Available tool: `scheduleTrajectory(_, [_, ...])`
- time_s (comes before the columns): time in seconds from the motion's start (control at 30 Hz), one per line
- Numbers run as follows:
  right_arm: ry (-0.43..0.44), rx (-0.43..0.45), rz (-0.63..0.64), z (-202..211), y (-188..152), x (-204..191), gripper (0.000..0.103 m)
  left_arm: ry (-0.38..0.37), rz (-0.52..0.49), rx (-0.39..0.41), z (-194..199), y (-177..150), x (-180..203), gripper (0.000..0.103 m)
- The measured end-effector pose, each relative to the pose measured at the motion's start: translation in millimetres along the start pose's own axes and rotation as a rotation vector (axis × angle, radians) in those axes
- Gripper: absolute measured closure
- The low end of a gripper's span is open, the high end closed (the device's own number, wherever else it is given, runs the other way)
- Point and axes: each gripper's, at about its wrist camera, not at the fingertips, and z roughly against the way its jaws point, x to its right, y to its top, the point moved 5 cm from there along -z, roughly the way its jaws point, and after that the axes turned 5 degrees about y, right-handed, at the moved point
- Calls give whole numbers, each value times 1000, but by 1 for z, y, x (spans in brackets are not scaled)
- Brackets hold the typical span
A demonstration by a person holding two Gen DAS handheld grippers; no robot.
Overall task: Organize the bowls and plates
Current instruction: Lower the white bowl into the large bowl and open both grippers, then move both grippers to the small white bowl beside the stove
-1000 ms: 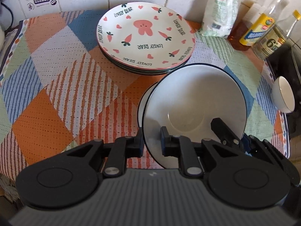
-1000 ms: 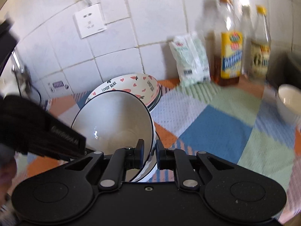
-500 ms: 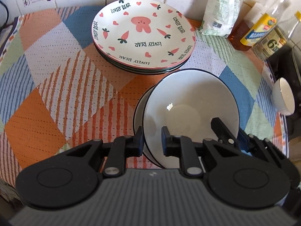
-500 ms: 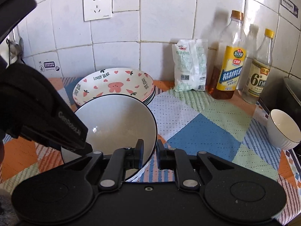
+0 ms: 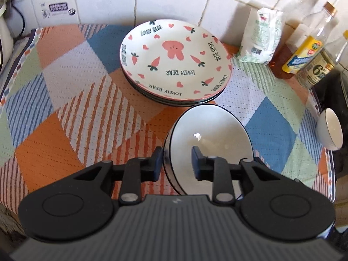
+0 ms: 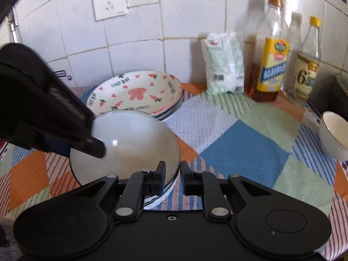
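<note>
A white bowl with a dark rim (image 5: 217, 132) sits nested on another bowl on the patchwork cloth; it also shows in the right wrist view (image 6: 139, 143). My left gripper (image 5: 177, 163) is open, its fingers straddling the bowl's near-left rim. My right gripper (image 6: 173, 174) is open a little, its fingers on either side of the bowl's near-right rim. A stack of "Lovely Bear" carrot plates (image 5: 176, 61) stands just behind the bowls, also in the right wrist view (image 6: 139, 93). A small white bowl (image 5: 330, 130) stands apart at the right edge (image 6: 335, 137).
A white packet (image 5: 261, 37) and two bottles (image 5: 304, 50) stand by the tiled wall at back right. A dark appliance (image 5: 335, 91) borders the cloth on the right. A wall socket (image 6: 109, 0) is above the plates.
The top bowl has come down to nest level on the lower bowl. Both grippers have opened off its rim, the left one widely, and the left has pulled back.
</note>
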Motion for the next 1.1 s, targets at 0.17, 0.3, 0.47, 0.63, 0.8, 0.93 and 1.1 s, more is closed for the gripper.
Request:
scheduleTrajectory(0.17, [9, 23, -70, 4, 1, 3, 88, 42, -27, 27, 13, 0, -6, 71])
scheduleTrajectory(0.3, [72, 62, -183, 29, 4, 19, 79, 36, -56, 48, 32, -1, 2, 70])
scheduleTrajectory(0.47, [102, 26, -272, 57, 5, 53, 73, -40, -123, 54, 54, -10, 35, 70])
scheduleTrajectory(0.63, [46, 77, -228, 98, -6, 80, 71, -128, -103, 111, 75, 2, 79, 70])
scheduleTrajectory(0.8, [-31, 113, -193, 133, -23, 116, 64, -156, -192, 142, 89, -5, 130, 70])
scheduleTrajectory(0.93, [-72, 162, -231, 153, -32, 149, 61, -196, -223, 125, 88, -16, 165, 70])
scheduleTrajectory(1.1, [-108, 224, -269, 165, -46, 176, 54, -236, -272, 116, 90, -24, 208, 70])
